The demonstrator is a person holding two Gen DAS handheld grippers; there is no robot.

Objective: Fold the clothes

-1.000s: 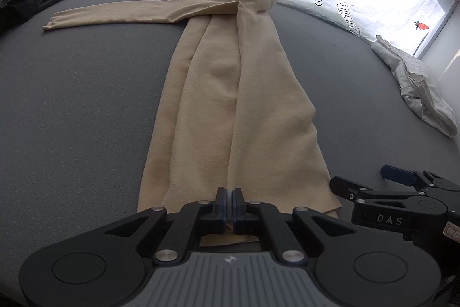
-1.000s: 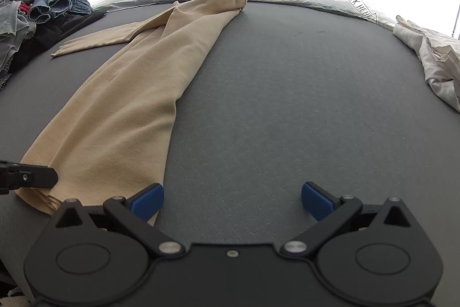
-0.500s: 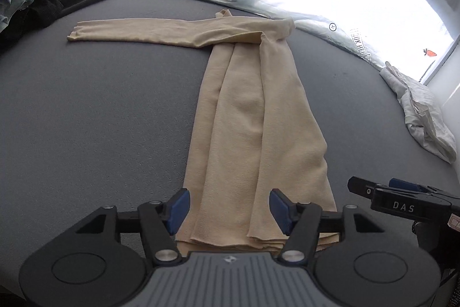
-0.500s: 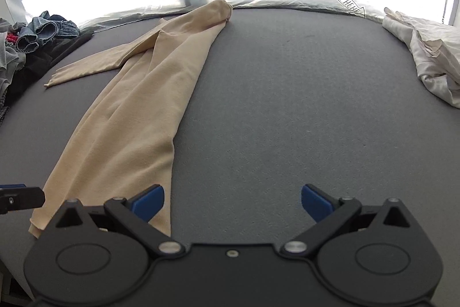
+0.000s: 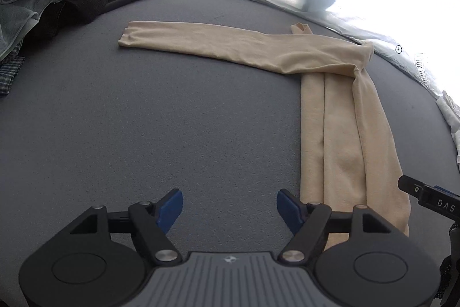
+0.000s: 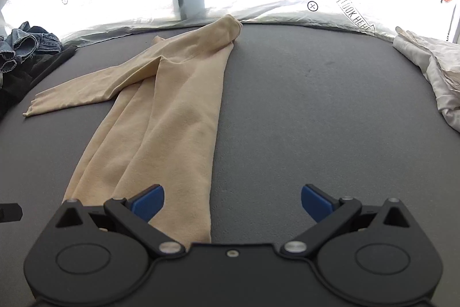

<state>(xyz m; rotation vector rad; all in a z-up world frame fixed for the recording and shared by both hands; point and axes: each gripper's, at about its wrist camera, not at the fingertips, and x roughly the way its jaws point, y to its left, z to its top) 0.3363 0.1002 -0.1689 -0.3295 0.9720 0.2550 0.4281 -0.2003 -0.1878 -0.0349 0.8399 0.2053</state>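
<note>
- Beige knit garment (image 5: 342, 117) laid flat on grey textured tabletop (image 5: 172, 120), body folded narrow, one sleeve stretched sideways.
- Left gripper (image 5: 229, 207) jaws just opened wide, nothing between.
- Right gripper (image 6: 232, 199) spread wide, empty.

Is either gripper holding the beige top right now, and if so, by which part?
Nothing is held. The left gripper has just been opening and is empty; the right gripper is open too. The beige top lies free on the surface.
</note>
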